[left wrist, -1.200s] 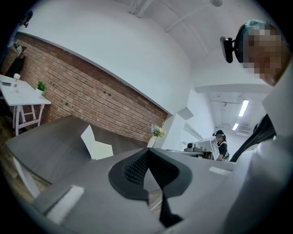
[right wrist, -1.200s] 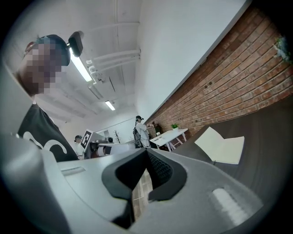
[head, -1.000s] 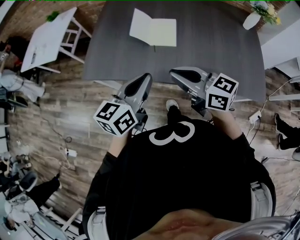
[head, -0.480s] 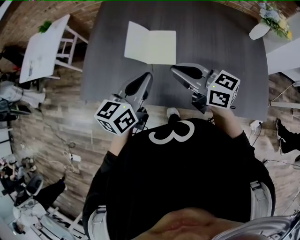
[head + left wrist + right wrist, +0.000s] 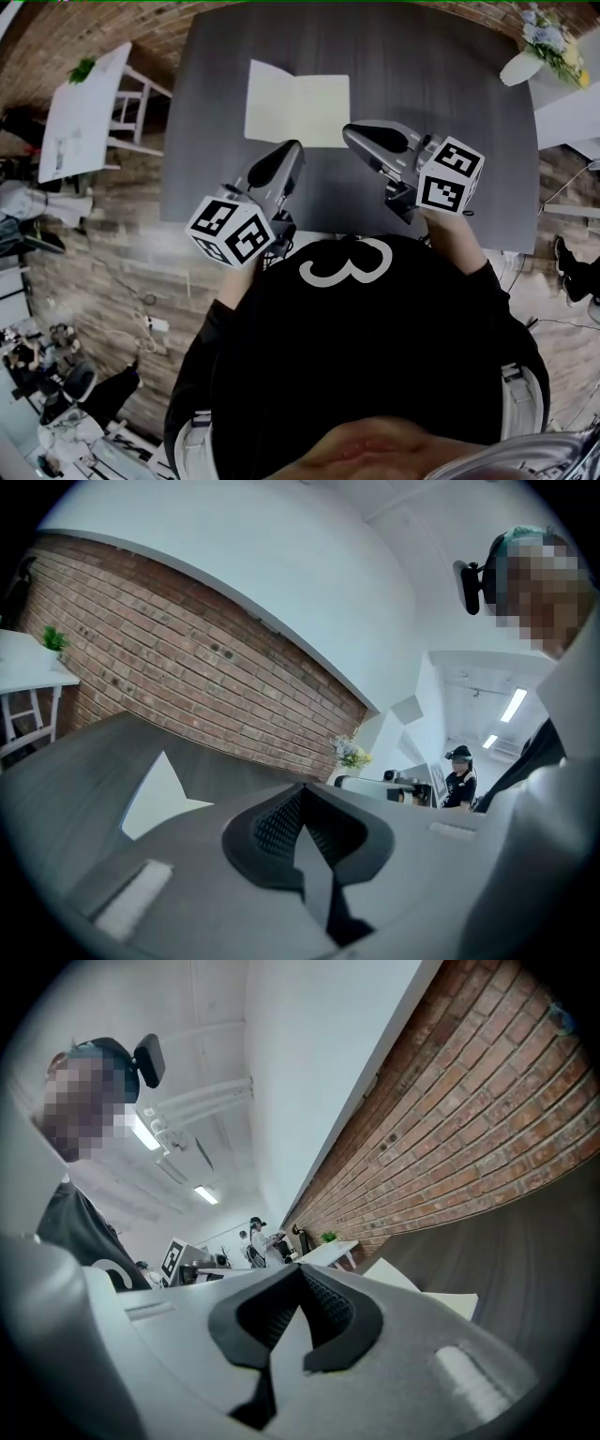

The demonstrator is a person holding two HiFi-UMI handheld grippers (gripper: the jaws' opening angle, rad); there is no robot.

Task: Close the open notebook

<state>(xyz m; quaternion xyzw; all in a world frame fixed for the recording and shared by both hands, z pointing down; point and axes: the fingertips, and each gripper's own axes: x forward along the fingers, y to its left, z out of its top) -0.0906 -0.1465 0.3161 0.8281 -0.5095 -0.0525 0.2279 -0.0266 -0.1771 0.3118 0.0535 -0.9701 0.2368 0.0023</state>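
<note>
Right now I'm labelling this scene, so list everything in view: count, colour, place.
notebook: one, cream, open on the table
table: one, dark grey, centre of view
vase of flowers: one, white, at the table's far right corner
side table: one, white, at left; green plant on it
left claw: one, grey, shut, above the table near the notebook
right claw: one, grey, shut, above the table near the notebook

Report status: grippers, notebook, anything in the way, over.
Left hand-held gripper shut, empty; right hand-held gripper shut, empty. Notebook open flat on table, untouched, ahead of both. Nothing seen in the way.
</note>
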